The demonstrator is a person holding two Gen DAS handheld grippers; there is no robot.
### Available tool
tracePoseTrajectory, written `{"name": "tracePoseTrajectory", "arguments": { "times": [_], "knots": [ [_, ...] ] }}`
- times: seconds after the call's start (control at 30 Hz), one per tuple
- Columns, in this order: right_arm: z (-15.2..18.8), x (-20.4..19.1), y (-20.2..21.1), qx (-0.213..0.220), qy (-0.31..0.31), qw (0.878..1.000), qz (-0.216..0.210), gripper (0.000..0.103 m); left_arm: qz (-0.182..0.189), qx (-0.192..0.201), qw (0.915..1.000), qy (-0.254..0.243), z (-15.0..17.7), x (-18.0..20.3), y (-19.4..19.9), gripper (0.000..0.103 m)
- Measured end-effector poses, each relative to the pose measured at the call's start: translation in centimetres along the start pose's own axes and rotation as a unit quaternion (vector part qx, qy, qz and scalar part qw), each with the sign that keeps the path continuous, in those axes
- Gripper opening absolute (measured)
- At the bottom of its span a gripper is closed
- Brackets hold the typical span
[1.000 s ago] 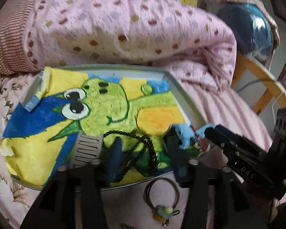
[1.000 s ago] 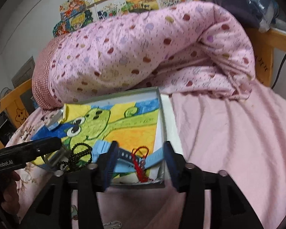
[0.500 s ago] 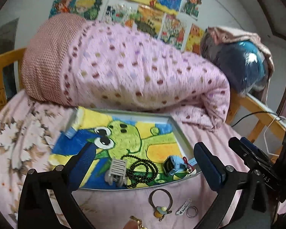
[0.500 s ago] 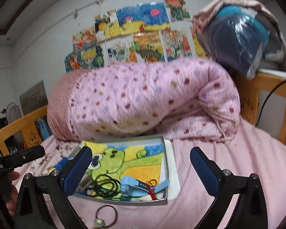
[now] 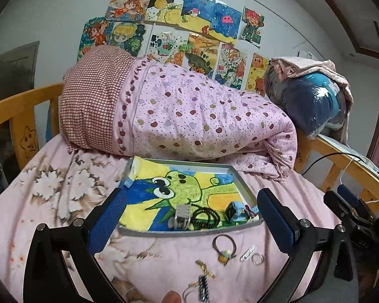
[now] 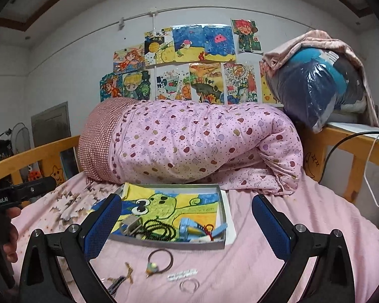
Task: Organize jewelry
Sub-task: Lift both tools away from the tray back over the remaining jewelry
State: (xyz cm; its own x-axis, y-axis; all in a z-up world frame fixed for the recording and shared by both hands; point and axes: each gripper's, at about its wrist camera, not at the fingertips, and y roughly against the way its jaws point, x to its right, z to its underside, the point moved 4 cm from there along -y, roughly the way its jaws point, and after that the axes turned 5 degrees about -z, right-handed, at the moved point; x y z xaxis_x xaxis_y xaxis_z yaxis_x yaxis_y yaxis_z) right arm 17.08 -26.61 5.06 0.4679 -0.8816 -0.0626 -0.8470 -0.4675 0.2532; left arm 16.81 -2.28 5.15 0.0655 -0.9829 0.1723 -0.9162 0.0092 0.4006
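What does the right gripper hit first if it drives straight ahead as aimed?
Probably the tray: the open right gripper frames its near end, around the blue watch and black bead necklace. Depth is unclear; a higher line meets the rolled quilt.

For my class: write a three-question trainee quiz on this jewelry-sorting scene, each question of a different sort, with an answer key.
1. True or false: the black bead necklace lies inside the tray.
2. Multiple choice: where is the hair tie with the yellow bead?
A. in the tray
B. on the pink sheet in front of the tray
C. between the fingers of the right gripper
3. Fill in: the left gripper has its jaws ____ and holds nothing.

Key:
1. True
2. B
3. Open
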Motion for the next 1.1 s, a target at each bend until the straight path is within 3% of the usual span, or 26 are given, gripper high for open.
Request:
{"name": "tracePoseTrajectory", "arguments": {
  "times": [0.23, 0.47, 0.83, 1.1],
  "knots": [
    [1.3, -2.2, 2.6, -0.029, 0.008, 1.0, -0.004, 0.103, -0.006, -0.01, 0.9998, -0.019, 2.8, -0.9, 2.7, 0.101],
    [4.0, -2.5, 3.2, -0.104, -0.01, 0.995, 0.0, 0.103, 0.021, -0.05, 0.9978, -0.038, 6.3, -1.3, 3.9, 0.101],
    [7.5, -0.7, 1.5, -0.199, -0.053, 0.979, 0.009, 0.103, 0.055, -0.164, 0.9825, -0.069, 12.0, -0.6, 1.7, 0.101],
    [9.3, 0.8, -0.7, -0.252, -0.071, 0.965, -0.013, 0.103, 0.069, -0.202, 0.9723, -0.096, 13.6, 0.1, -0.2, 0.101]
  ]
}}
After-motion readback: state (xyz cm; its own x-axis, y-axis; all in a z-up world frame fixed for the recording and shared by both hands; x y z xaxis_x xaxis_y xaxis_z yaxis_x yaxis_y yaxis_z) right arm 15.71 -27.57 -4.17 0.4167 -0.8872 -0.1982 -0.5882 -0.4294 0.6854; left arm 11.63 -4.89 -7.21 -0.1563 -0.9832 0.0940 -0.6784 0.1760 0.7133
